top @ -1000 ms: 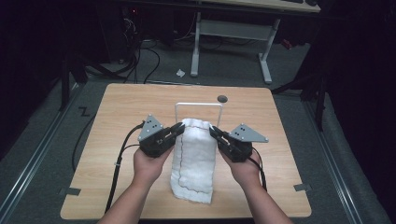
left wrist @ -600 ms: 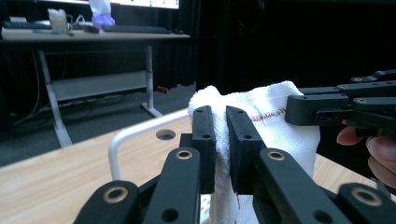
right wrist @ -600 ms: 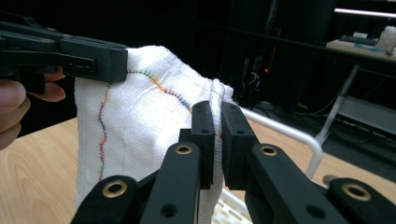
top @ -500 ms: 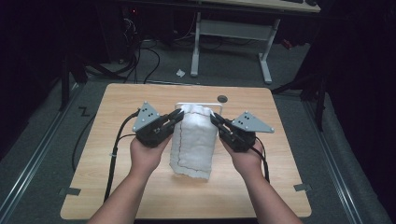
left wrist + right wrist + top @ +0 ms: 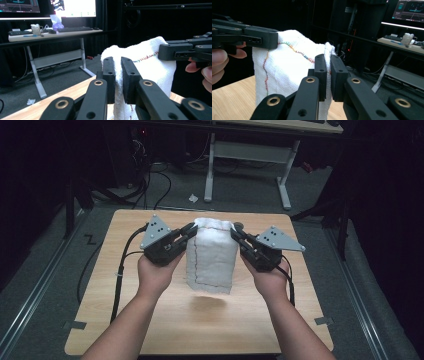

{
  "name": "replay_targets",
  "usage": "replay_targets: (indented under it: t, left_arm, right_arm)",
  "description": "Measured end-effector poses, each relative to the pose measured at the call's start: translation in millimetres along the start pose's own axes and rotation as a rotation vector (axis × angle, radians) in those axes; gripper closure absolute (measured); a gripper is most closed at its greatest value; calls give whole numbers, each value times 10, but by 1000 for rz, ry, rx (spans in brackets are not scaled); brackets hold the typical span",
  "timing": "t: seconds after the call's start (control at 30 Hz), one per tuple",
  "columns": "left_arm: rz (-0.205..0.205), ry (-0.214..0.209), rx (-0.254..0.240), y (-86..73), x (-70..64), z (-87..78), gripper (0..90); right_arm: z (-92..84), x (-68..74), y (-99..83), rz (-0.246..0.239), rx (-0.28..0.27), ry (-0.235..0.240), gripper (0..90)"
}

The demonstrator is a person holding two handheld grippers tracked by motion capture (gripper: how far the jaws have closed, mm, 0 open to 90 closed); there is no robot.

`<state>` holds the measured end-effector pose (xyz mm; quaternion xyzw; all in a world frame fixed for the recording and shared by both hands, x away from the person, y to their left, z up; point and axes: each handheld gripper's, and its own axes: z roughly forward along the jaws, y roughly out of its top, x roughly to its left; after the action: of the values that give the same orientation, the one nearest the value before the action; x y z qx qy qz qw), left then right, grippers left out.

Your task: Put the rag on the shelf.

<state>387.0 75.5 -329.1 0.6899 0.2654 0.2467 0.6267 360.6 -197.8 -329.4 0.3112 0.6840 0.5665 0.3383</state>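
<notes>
A white towel (image 5: pixel 212 255) with coloured stitching hangs folded in the air above the wooden table (image 5: pixel 125 310), its lower edge off the tabletop. My left gripper (image 5: pixel 191 230) is shut on the towel's upper left corner, and the cloth (image 5: pixel 140 67) is pinched between its black pads (image 5: pixel 109 75). My right gripper (image 5: pixel 233 231) is shut on the upper right corner, with the towel (image 5: pixel 287 67) squeezed between its pads (image 5: pixel 337 75). In each gripper view the other gripper bites the towel's far corner. The towel hides the thin white stand behind it.
A small dark round object (image 5: pixel 239 225) lies near the table's far edge, partly behind the towel. Black cables (image 5: pixel 120 275) trail over the left side of the table. A desk frame (image 5: pixel 247 155) stands on the floor beyond, with monitors and a keyboard on a desk (image 5: pixel 50 32).
Both grippers have risen together with the towel. It lay on the table a second ago and now hangs free above it.
</notes>
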Motion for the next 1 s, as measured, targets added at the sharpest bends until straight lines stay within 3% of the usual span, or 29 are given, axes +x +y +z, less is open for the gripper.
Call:
replay_targets:
  t: [0.37, 0.8, 1.0]
  left_arm:
    - [26, 19, 4, 114, 49, 131, 829]
    - [14, 38, 15, 293, 306, 440, 828]
    - [33, 46, 12, 379, 405, 591, 828]
  right_arm:
    - [56, -117, 107, 8, -8, -16, 855]
    - [308, -290, 228, -13, -17, -72, 855]
    - [421, -441, 300, 2, -20, -75, 855]
